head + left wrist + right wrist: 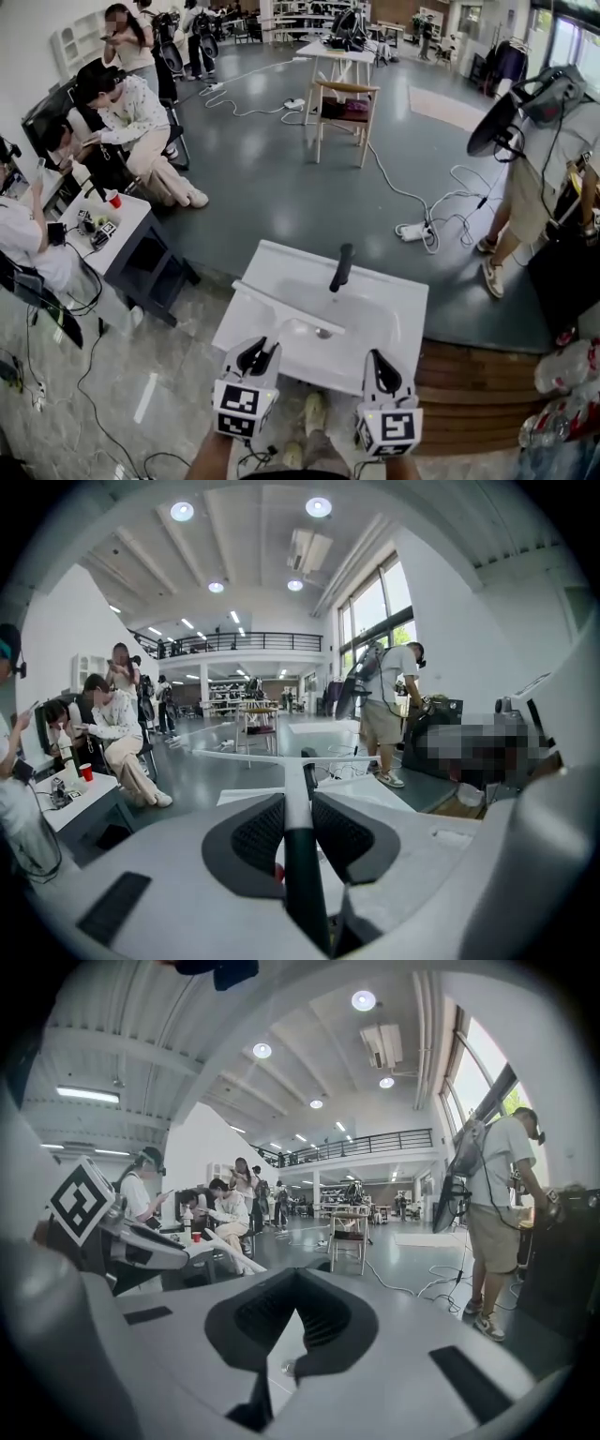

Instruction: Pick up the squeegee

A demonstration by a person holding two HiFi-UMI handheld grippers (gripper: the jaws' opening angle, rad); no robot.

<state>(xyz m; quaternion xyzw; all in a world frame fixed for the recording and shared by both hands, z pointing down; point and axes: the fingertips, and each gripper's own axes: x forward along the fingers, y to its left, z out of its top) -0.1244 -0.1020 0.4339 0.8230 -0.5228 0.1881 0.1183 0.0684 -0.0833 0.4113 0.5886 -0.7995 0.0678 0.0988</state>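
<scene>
The squeegee (281, 305) has a long white blade, a white neck and a black handle. My left gripper (260, 354) is shut on that handle and holds it up over the white sink (394, 291). In the left gripper view the handle runs straight between the pads of the left gripper (298, 832), and the squeegee (296, 785) ends in its crossbar ahead. My right gripper (382, 364) hovers beside it over the sink's front edge. The right gripper view shows the right gripper (295, 1283) with its tips together and nothing held. The squeegee's blade (230, 1251) shows at that view's left.
A black faucet (341, 267) rises at the back of the sink. To the left stands a small table (131, 225) with a red cup (114, 200), beside seated people. A wooden chair (342, 108), floor cables with a power strip (412, 230) and a standing person (534, 187) lie beyond.
</scene>
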